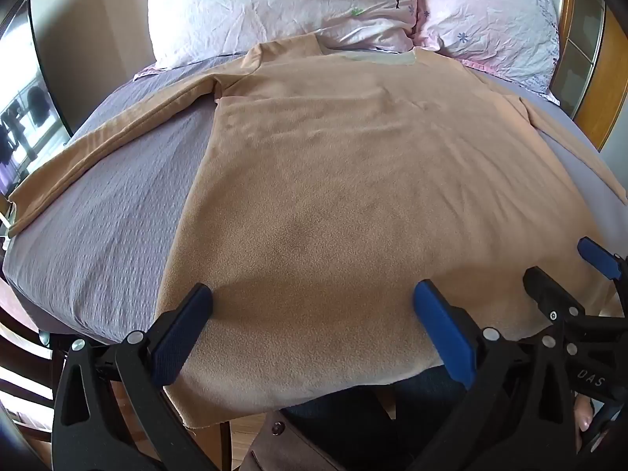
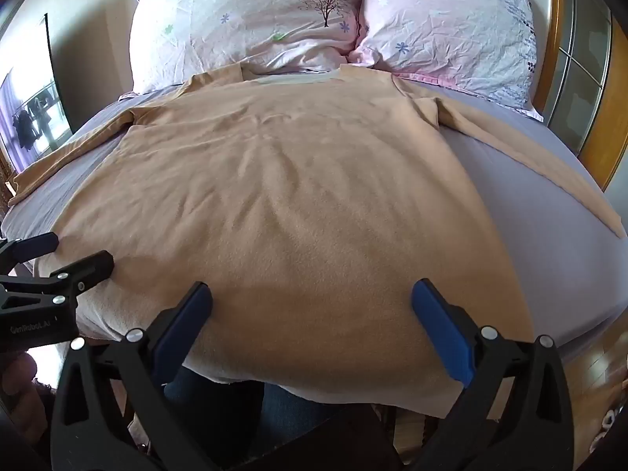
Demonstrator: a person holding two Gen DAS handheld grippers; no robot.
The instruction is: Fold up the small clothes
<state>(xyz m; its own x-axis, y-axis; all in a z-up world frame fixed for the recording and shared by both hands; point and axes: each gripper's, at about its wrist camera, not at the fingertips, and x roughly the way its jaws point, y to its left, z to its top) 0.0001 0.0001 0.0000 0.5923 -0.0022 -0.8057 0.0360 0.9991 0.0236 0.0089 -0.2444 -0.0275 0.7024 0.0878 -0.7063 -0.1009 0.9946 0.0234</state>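
Note:
A tan long-sleeved fleece shirt (image 1: 333, 180) lies flat on the bed, collar toward the pillows, hem at the near edge, both sleeves spread out to the sides. It also shows in the right wrist view (image 2: 282, 196). My left gripper (image 1: 314, 298) is open and empty, hovering over the hem's left part. My right gripper (image 2: 312, 298) is open and empty over the hem's right part. In the left wrist view the right gripper (image 1: 565, 267) is at the right edge. In the right wrist view the left gripper (image 2: 66, 251) is at the left edge.
The bed has a grey-lilac sheet (image 1: 110, 212) and two pink floral pillows (image 1: 274, 4) at the head. A wooden headboard frame (image 2: 600, 117) stands at the right. A window (image 1: 23, 125) is at the left. The person's legs (image 1: 353, 424) are at the near edge.

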